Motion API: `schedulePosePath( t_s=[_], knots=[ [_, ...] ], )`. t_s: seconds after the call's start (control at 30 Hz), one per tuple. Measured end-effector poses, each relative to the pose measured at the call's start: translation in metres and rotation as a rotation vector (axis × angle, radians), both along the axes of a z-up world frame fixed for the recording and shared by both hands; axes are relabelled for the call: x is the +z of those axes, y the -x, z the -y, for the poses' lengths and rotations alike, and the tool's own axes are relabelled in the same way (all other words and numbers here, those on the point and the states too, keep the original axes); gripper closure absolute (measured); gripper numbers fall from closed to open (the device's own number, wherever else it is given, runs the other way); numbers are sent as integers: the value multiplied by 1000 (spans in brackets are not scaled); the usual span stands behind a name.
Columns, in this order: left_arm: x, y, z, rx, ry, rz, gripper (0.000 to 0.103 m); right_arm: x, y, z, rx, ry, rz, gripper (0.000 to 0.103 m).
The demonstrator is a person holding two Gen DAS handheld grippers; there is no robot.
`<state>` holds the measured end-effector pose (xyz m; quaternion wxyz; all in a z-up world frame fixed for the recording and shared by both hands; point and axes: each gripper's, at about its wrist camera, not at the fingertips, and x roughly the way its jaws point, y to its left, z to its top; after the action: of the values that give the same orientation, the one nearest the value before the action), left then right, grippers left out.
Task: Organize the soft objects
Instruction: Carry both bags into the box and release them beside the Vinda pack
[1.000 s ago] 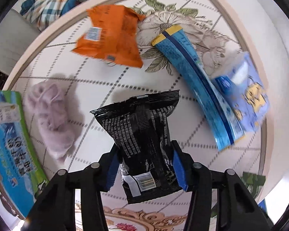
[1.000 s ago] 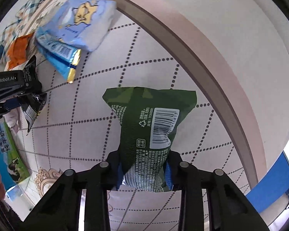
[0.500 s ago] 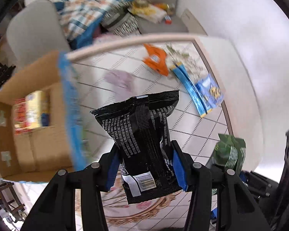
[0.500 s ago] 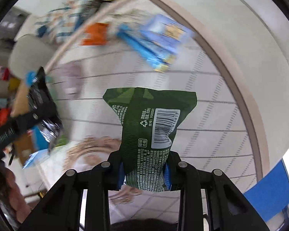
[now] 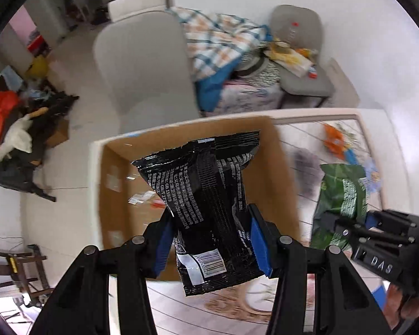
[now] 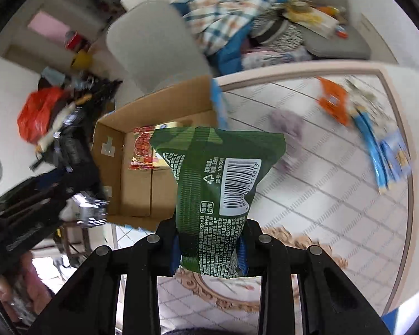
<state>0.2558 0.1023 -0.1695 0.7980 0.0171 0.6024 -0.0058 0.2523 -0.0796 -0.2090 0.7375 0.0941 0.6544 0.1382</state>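
Note:
My left gripper (image 5: 211,244) is shut on a black snack packet (image 5: 209,209) and holds it above an open cardboard box (image 5: 111,189) at the table's left edge. My right gripper (image 6: 209,247) is shut on a green snack packet (image 6: 215,184), held over the table beside the same box (image 6: 137,184). The green packet (image 5: 340,195) and right gripper also show at the right of the left wrist view. A red and yellow packet (image 6: 142,150) lies inside the box.
On the tiled table (image 6: 321,195) lie a purple soft cloth (image 6: 290,136), an orange packet (image 6: 332,100) and blue packets (image 6: 385,153). Grey chairs (image 5: 145,69) with clothes stand behind the table. Clutter lies on the floor at left.
Both grippers swung left and up, away from the table's packets, toward the cardboard box. The black packet now hangs over the box opening. Both grips are unchanged.

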Motion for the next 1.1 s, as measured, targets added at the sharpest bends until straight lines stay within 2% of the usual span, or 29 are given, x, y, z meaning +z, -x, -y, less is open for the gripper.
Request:
schedulePosePath(
  t_s=[0.07,0.23,0.37,0.53,0.7,0.9,0.97,1.03,1.07,1.1],
  knots=[
    [-9,-9,-20,15,-17,-11,56,-8,-12,-20,26,28,-10,70],
    [-51,-39,-64,27,-57,-102,56,-36,-47,-60,43,104,-35,70],
    [-97,-62,-78,14,-103,-193,56,-67,-74,-76,36,147,-70,70],
    [-141,-79,-88,-23,-145,-289,56,-105,-98,-94,26,192,-106,70],
    [-167,-94,-96,-17,-156,-330,56,-127,-111,-107,31,226,-123,70],
    [-180,-103,-101,-3,-158,-405,52,-141,-118,-116,57,264,-128,69],
    [-180,-104,-104,8,-134,-419,52,-144,-119,-118,79,273,-136,66],
    [-175,-104,-107,18,-132,-403,52,-144,-119,-120,78,278,-134,54],
    [-173,-105,-109,24,-130,-400,50,-144,-118,-120,77,272,-134,40],
    [-173,-105,-109,28,-125,-402,45,-143,-118,-121,75,274,-129,31]
  ],
)
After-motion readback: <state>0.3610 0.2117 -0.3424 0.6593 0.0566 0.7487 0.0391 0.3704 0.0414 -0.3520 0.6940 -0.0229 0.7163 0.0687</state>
